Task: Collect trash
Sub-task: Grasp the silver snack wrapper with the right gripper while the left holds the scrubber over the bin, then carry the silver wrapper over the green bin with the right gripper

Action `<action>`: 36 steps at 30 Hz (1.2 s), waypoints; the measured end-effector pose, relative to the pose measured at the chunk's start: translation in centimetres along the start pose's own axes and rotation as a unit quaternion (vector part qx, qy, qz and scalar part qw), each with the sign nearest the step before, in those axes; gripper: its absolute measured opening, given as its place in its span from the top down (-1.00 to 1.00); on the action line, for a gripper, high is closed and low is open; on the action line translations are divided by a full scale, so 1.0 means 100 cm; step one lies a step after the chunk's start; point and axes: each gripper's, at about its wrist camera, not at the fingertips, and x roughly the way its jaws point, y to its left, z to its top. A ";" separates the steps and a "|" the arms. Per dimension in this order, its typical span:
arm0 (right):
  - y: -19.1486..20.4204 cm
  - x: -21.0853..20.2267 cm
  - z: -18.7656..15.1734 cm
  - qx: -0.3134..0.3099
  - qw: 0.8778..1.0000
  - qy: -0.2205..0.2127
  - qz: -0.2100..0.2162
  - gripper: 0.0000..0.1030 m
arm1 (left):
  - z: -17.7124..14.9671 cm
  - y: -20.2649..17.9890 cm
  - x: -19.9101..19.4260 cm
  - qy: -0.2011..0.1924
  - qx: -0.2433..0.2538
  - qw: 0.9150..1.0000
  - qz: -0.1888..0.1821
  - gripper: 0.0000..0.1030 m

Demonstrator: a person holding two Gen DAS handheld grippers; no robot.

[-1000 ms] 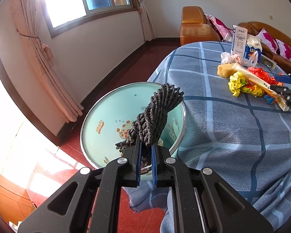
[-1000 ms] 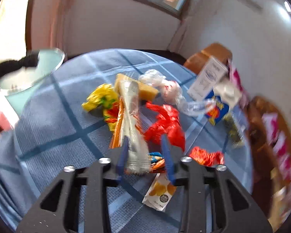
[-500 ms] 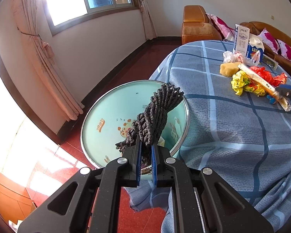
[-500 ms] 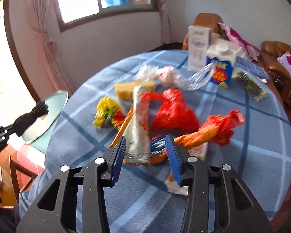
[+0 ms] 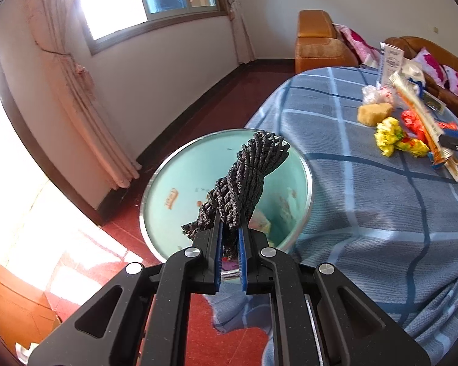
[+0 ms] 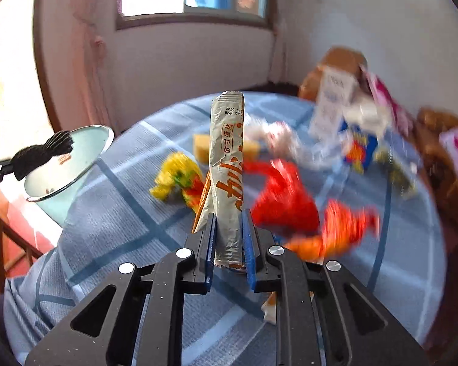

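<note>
Left gripper was clamped nearly closed on a black mesh bundle; the blue fingers pressed it from both sides and the bundle stuck up and forward past the fingertips. Straight beyond and below those fingers sat the teal trash bin with a shiny metal rim, on the red floor just beside the bench edge; some scraps lay in its bottom. The bundle hung over the bin's opening.

Right gripper had just been closing, and a long silver snack wrapper stood between the fingers, upright, with orange print facing the camera. Both pads looked to be pressing its lower end. The wrapper was lifted clear of the blue checked bench.

Left of the right fingers lay a yellow crumpled wrapper, beyond it a yellow sponge. To the right of the fingers, a red crumpled bag and an orange-red wrapper, both blurred. Farther ahead on the right, a white carton and a blue box, blurred. Far left in the right wrist view, the bin and the black bundle showed over the bench edge.
</note>
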 end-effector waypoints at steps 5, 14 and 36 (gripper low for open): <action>0.020 0.001 0.026 -0.063 0.998 -0.021 0.018 0.66 | 0.002 0.013 0.003 0.005 -0.006 0.999 0.037 0.84; 0.063 0.043 0.055 -0.152 0.983 -0.007 0.102 0.66 | 0.000 0.032 0.012 0.015 -0.006 0.997 0.074 0.84; 0.125 0.064 0.082 -0.285 0.947 -0.022 0.145 0.66 | -0.001 0.042 0.015 0.013 -0.006 0.994 0.106 0.84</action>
